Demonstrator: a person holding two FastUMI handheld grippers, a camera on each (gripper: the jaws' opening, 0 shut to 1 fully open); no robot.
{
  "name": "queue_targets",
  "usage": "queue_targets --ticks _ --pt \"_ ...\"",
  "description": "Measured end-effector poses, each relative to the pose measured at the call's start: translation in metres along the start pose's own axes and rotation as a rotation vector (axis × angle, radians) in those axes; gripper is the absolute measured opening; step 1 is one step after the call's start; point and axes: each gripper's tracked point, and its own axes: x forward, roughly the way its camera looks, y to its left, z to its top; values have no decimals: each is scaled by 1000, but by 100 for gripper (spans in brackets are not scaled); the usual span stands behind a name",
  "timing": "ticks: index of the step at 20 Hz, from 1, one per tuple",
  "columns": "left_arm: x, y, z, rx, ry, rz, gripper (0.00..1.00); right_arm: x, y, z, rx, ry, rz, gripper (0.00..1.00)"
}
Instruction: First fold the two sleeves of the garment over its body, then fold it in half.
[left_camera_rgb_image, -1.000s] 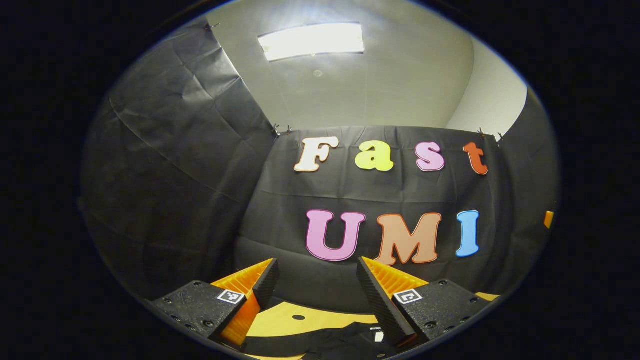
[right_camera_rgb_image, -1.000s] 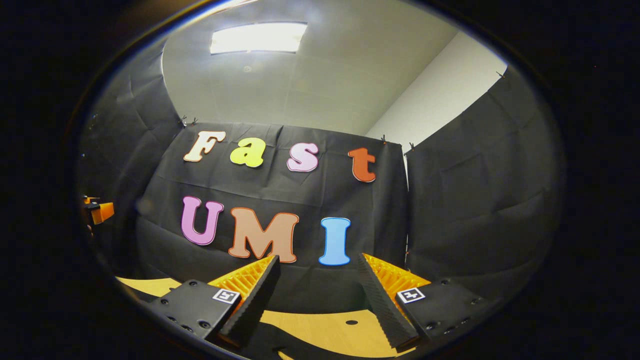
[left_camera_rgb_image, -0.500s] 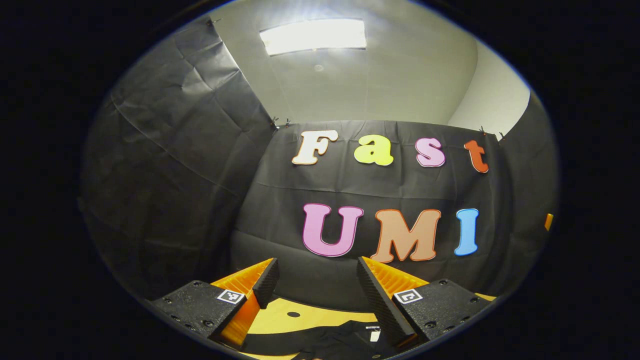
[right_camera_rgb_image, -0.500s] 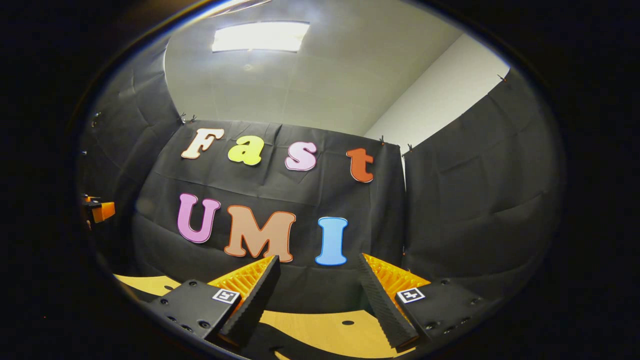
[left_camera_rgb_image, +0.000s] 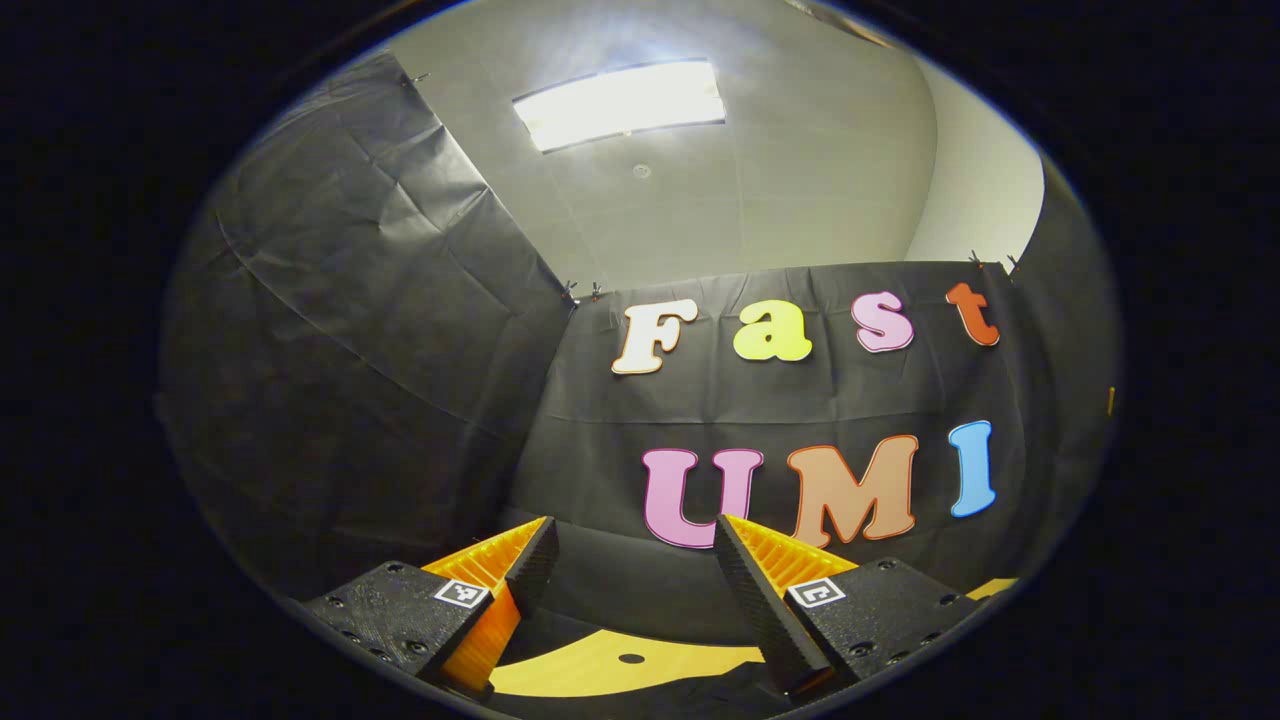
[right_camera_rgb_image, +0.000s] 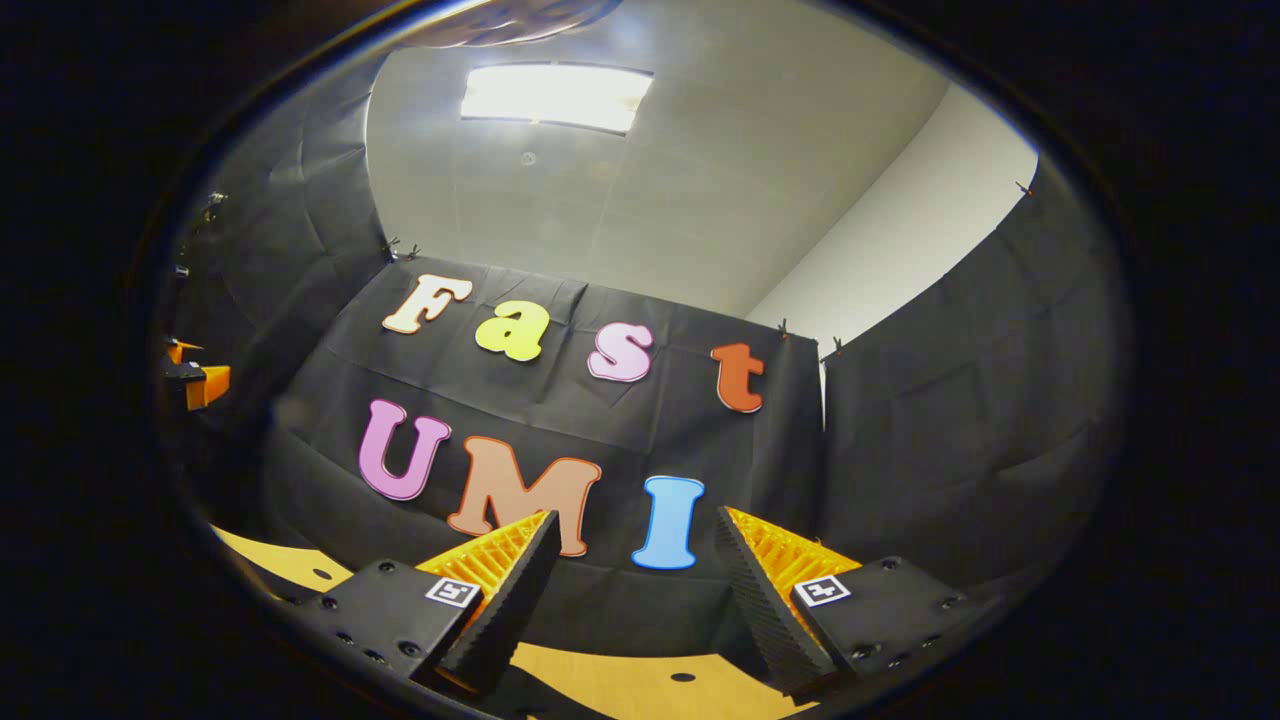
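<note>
In the left gripper view, the left gripper (left_camera_rgb_image: 630, 590) tilts upward toward the booth wall (left_camera_rgb_image: 780, 410) and the ceiling light (left_camera_rgb_image: 620, 102). Its jaws stand wide apart with nothing between them. Low between the fingers lies a strip of the table (left_camera_rgb_image: 600, 670), with a small dark hole in it. A dark shape at the bottom edge, just below that strip, is probably the garment (left_camera_rgb_image: 700, 695), though too little of it shows to be sure.

In the right gripper view, the right gripper (right_camera_rgb_image: 625, 595) also points up at the wall and the ceiling light (right_camera_rgb_image: 555, 95). Its jaws are wide open and hold nothing. The table (right_camera_rgb_image: 640, 685) shows between the fingers, and a dark patch at its near edge may be the garment (right_camera_rgb_image: 520, 690). At the far left edge sits part of the left gripper (right_camera_rgb_image: 195, 378), well apart.
</note>
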Motion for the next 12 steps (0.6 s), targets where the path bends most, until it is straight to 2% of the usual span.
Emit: queue_targets --ticks 2,5,6,8,9,10,12 --pt "0 9 21 -5 -65 34 92 0 -17 13 -50 -44 -64 99" --pt "2 11 41 -4 -150 40 92 -3 -17 30 -39 -101 -74 97" --pt "1 10 40 -12 -153 42 92 -2 -18 29 -12 -104 -69 100" --pt "1 7 31 -25 -128 40 92 -1 -22 24 27 -86 -73 97" --pt "1 4 27 -21 -109 33 91 0 -23 19 27 -78 -68 100" --pt "1 0 23 -8 -92 21 92 1 -21 16 24 -70 -55 97" --pt "3 -2 16 21 -58 9 93 2 -19 5 39 -43 -38 100"
